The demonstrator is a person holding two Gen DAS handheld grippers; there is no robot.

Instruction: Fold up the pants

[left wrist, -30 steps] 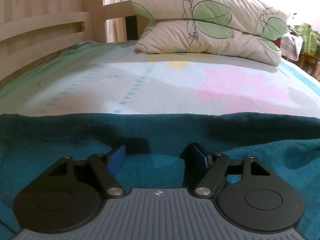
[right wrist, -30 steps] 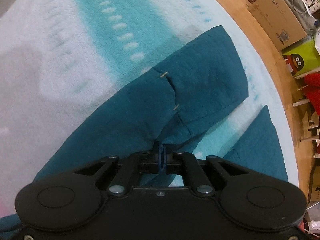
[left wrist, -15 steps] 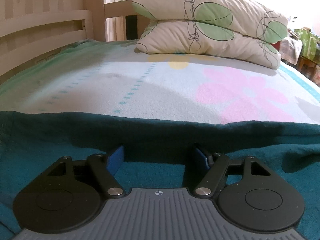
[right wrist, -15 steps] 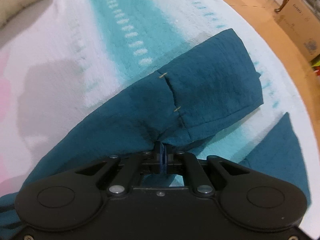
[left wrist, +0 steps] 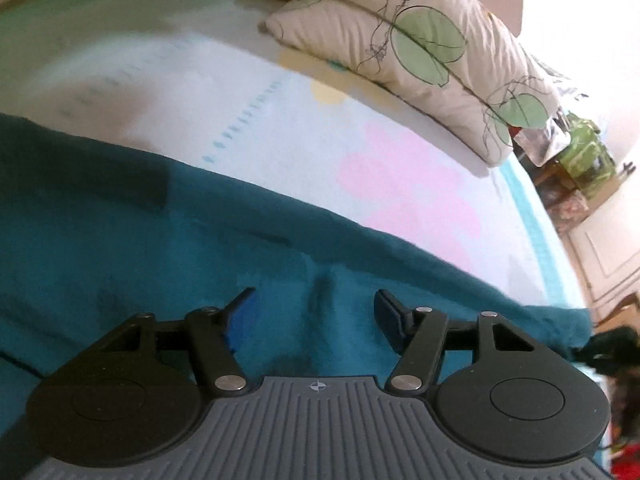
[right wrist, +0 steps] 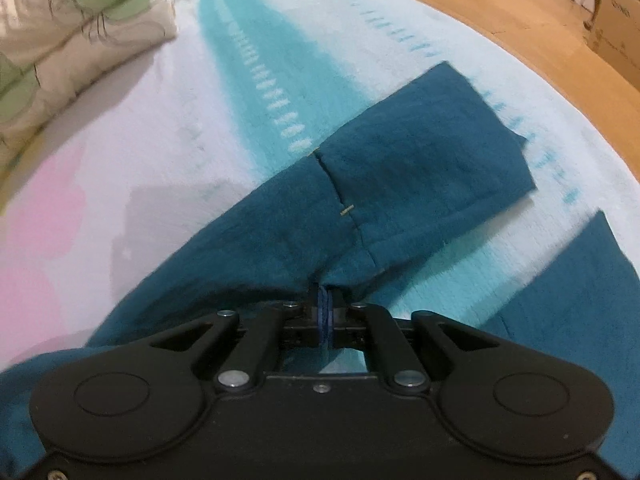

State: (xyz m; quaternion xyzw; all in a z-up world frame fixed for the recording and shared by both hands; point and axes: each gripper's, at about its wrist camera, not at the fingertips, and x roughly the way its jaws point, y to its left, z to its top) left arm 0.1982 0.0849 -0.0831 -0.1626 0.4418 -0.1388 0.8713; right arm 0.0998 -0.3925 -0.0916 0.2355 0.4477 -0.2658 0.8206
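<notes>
The teal pants (left wrist: 168,252) lie spread across the bed's patterned blanket (left wrist: 304,132). My left gripper (left wrist: 314,312) is open, its blue pads apart just above the flat fabric and holding nothing. In the right wrist view the pants (right wrist: 400,168) show one leg end lying on the blanket and a second leg (right wrist: 576,304) at the right. My right gripper (right wrist: 324,304) is shut on a bunched edge of the pants and lifts it a little off the blanket.
Two stacked leaf-print pillows (left wrist: 420,40) sit at the head of the bed, also in the right wrist view (right wrist: 72,36). Wooden floor (right wrist: 520,12) and a cardboard box (right wrist: 616,28) lie beyond the bed's edge. Cluttered furniture (left wrist: 576,160) stands past the pillows.
My left gripper has lifted and tilted, staying open over the pants. My right gripper, still shut on the fabric, has swung toward the pillows, dragging the pant leg with it.
</notes>
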